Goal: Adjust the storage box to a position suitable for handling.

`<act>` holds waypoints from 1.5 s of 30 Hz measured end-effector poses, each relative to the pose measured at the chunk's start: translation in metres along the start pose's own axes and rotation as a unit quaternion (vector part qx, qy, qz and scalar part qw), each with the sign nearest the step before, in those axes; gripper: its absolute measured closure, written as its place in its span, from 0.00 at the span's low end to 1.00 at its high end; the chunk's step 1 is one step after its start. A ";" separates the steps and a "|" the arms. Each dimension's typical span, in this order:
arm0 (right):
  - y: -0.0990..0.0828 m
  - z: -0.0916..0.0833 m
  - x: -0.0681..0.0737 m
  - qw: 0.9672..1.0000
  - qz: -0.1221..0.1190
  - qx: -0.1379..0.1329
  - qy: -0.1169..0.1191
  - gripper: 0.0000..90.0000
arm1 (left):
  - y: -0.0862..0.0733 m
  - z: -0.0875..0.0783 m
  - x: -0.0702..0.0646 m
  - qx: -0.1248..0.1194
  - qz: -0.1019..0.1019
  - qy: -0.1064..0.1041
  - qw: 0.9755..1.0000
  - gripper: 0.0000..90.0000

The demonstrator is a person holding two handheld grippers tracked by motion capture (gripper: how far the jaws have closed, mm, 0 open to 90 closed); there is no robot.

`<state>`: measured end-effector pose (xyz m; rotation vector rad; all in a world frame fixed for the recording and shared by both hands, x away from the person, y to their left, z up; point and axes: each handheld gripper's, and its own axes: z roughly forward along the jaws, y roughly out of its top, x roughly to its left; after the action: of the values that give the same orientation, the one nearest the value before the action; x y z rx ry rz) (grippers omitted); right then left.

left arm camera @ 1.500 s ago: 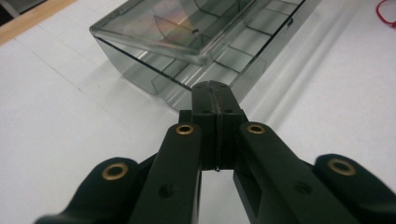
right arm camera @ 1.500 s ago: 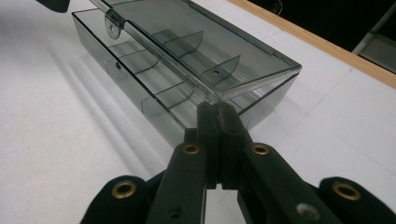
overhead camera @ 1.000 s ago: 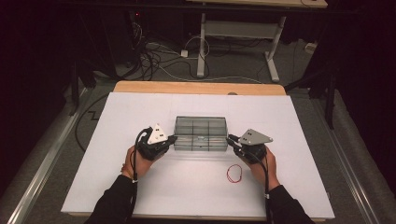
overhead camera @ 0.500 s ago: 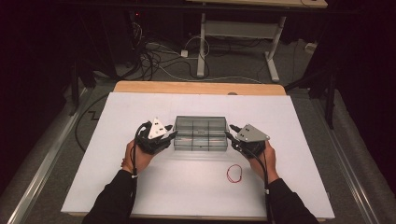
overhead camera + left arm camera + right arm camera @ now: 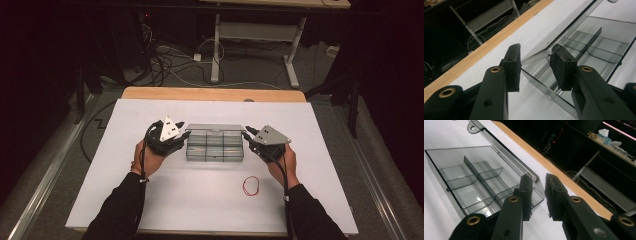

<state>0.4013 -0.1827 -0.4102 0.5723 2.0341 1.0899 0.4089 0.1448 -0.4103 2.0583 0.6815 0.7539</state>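
Observation:
A clear plastic compartment box (image 5: 215, 150) sits mid-table on the white board with its hinged lid (image 5: 215, 128) tilted up toward the back. My left gripper (image 5: 186, 136) is at the box's left end. In the left gripper view its jaws (image 5: 535, 65) have just been opening and stand apart around the lid's corner (image 5: 536, 53) without pinching it. My right gripper (image 5: 246, 132) is at the right end. Its jaws (image 5: 539, 187) have just been closing, but a gap still shows between the pads, with the lid's corner (image 5: 534, 176) in it. The dividers (image 5: 474, 175) hold nothing.
A red rubber band (image 5: 251, 186) lies on the white board (image 5: 325, 150) in front of the right hand. A wooden strip (image 5: 210, 94) runs along the far edge. Beyond it are cables and a table frame (image 5: 250, 35) on the floor.
The lid has swung up from the box. Both hands have risen a little at the box's ends, and the left jaws have spread apart.

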 end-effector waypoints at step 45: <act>0.016 0.037 -0.039 0.994 0.096 -0.047 -0.009 0.90 | 0.014 0.036 0.031 -0.037 -0.044 0.008 0.998 0.79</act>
<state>0.4551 -0.1815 -0.3942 0.7387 1.9293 1.2817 0.4585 0.1408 -0.4081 1.9441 0.7371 0.7340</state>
